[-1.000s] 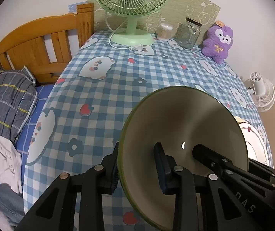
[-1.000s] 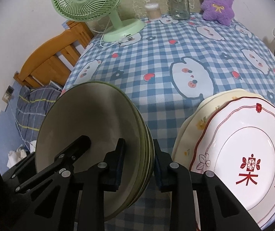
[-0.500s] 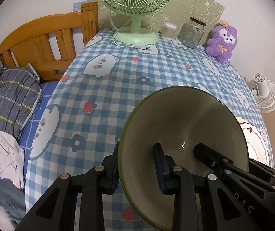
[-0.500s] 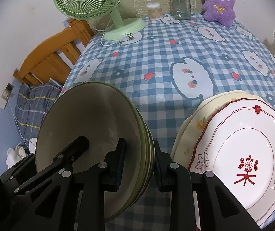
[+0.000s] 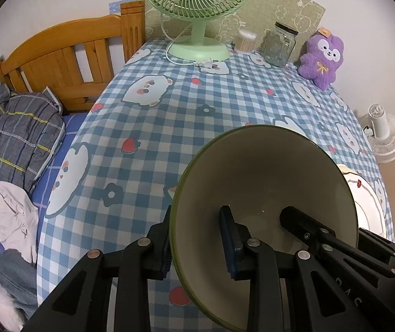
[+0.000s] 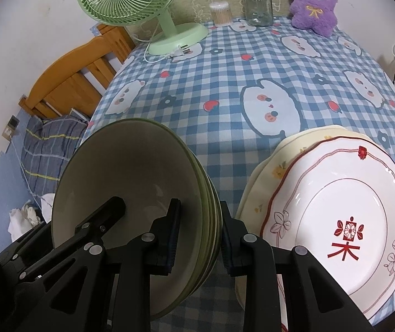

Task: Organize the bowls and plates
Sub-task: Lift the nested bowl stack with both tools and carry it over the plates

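Bowls: stack of green-rimmed bowls (image 6: 131, 193) nested together and tilted, held above the near left part of the surface; about four rims show along its right side in the right wrist view
Left hand-held gripper (image 5: 197, 238): narrowly open and clamped on the left wall of the bowl stack, one finger outside, one inside the top bowl (image 5: 266, 193)
Right hand-held gripper (image 6: 197, 235): narrowly open and clamped on the right wall of the same stack, one finger inside, one outside against the stacked rims
Plates: two, stacked at the near right of the surface; a white plate with a red rim line and red emblem (image 6: 349, 221) lies on a cream plate with small flowers (image 6: 280, 160)
Gap: bowl stack and plates are just beside each other, not touching; the right gripper's outer finger is in the gap between them
Surface (image 5: 197, 88): blue checked cloth with bear and strawberry prints; middle and far stretch bare
Left edge: surface drops off toward a bed with a wooden headboard (image 5: 67, 52), a plaid pillow (image 5: 17, 132) and loose clothes (image 5: 12, 215)
Far edge: one green desk fan (image 6: 131, 2), one cotton swab tub (image 6: 219, 12), one glass jar (image 6: 257, 2) and one purple plush toy (image 6: 312, 0) lined along the wall
Right edge: one white floor fan (image 5: 383, 132) beyond the surface
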Tool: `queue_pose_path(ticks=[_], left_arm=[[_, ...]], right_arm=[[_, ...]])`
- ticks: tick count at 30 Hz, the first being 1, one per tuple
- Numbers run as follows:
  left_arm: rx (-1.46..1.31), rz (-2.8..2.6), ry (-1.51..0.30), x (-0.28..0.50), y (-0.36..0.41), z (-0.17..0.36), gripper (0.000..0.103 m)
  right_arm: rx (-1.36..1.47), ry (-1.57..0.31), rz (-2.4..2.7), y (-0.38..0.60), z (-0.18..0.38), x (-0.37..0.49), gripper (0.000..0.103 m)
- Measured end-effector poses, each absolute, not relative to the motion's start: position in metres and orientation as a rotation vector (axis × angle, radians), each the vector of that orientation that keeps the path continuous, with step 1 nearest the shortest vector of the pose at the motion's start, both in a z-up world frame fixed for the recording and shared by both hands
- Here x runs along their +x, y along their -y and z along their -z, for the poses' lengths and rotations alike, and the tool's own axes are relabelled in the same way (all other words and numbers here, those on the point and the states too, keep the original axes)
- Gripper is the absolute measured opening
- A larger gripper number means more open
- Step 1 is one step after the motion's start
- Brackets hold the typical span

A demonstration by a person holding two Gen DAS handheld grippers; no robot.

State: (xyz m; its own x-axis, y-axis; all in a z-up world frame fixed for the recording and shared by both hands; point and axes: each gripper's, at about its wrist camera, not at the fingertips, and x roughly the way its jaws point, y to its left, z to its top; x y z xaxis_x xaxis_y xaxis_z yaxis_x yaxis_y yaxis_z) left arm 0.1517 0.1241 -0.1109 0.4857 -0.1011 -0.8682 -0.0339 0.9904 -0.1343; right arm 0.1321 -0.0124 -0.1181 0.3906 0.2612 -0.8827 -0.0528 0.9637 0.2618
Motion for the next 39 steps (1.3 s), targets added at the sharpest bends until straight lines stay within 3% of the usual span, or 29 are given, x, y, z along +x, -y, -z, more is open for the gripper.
queue_pose_path(ticks=[39], left_arm=[[-0.107,0.050,-0.962,0.126,-0.059,0.049,0.027]], right_arm=[[0.210,-1.043,-0.211,0.079,0.053,0.102,0.030]])
